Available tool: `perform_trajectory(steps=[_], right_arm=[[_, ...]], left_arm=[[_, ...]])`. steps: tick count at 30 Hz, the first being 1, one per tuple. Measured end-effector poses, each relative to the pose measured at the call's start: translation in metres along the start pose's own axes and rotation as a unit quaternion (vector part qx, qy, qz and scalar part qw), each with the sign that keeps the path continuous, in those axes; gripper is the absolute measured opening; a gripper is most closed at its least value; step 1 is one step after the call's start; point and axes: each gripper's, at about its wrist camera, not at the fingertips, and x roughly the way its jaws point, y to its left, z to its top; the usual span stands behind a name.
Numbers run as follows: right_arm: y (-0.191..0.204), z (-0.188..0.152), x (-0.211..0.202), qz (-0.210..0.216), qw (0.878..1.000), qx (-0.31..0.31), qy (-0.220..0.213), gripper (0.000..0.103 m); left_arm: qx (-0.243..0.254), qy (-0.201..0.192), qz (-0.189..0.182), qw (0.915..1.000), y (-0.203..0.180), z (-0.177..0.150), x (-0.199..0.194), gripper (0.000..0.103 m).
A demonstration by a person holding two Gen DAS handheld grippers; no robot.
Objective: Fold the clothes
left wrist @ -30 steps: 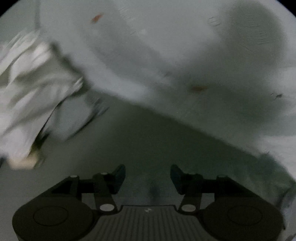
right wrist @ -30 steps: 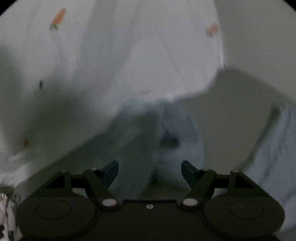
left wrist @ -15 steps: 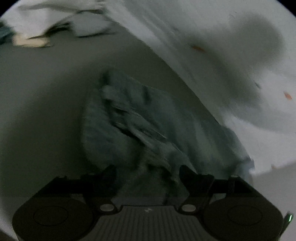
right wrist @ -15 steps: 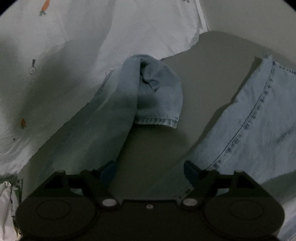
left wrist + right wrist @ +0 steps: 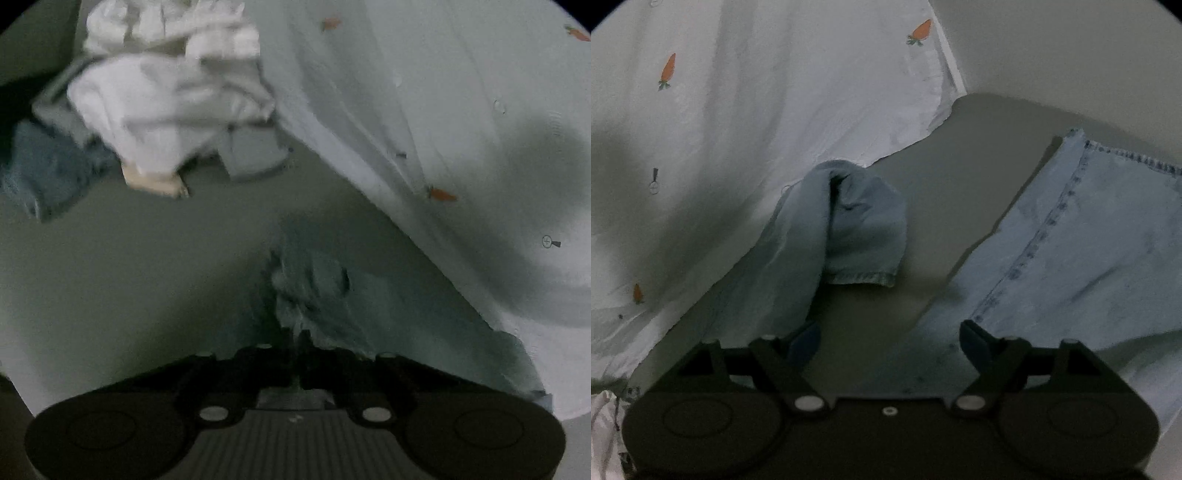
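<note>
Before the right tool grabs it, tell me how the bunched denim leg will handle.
Probably floppy: the denim leg already slumps in soft folds. Likely to drag rather than lift whole, since it runs under the carrot-print sheet. Its stitched hem looks grippable.

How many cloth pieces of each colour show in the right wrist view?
White: 2, the carrot-print cloth and the crumpled cloth at the lower left corner
Light blue denim: 2, the bunched piece and the flat piece
Total: 4; whether the denim pieces join is hidden.
</note>
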Motion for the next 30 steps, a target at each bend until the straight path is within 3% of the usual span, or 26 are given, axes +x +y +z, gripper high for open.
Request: perform_trajectory(steps=[1,2,3,6,9,11,13,18,23,26,28,30], right_arm=[[-0.001,0.002,0.001,-0.003,1.000,0.000,-0.001,0.083],[-0.002,0.003,0.001,-0.003,1.000,0.000,-0.002,0.083],[-0.003,0.004,0.003,-0.003,1.000,0.000,-0.002,0.083],[-0.003,0.008,0.012,-0.013,1.000,-0.013,0.000,0.083],[0.002,0.016,0.027,-0.031,0.999,-0.036,0.002,0.083],[0.005,0.023,0.037,-0.037,0.998,-0.051,0.001,0.080],[0.006,0.034,0.050,-0.034,0.997,-0.063,0.004,0.075],[0.002,0.065,0.092,-0.006,0.998,-0.053,0.022,0.040],[0.004,0.093,0.143,-0.002,0.998,-0.053,0.036,0.036],[0.006,0.104,0.172,-0.017,0.997,-0.063,0.044,0.037],[0.007,0.110,0.189,-0.028,0.996,-0.061,0.052,0.042],[0.007,0.113,0.200,-0.037,0.996,-0.056,0.052,0.054]], left_arm=[[0.023,-0.030,0.050,0.9980,0.004,0.004,-0.004,0.000],[0.051,-0.065,0.113,0.9902,0.008,0.010,-0.006,0.000],[0.038,-0.068,0.132,0.9881,0.019,0.018,-0.007,0.000],[-0.009,-0.048,0.112,0.9925,0.047,0.040,-0.008,0.000],[0.037,-0.039,0.097,0.9939,0.027,0.044,0.006,0.001],[0.029,-0.012,0.064,0.9975,0.014,0.040,0.022,0.001],[0.020,0.016,0.038,0.9989,-0.002,0.031,0.038,0.006],[0.007,0.103,0.012,0.9946,-0.041,0.007,0.098,0.023],[0.007,0.147,0.039,0.9884,-0.063,-0.015,0.147,0.039],[0.002,0.146,0.067,0.9869,-0.073,-0.023,0.166,0.050],[0.012,0.137,0.082,0.9871,-0.082,-0.023,0.175,0.064],[0.038,0.147,0.100,0.9833,-0.093,-0.024,0.183,0.069]])
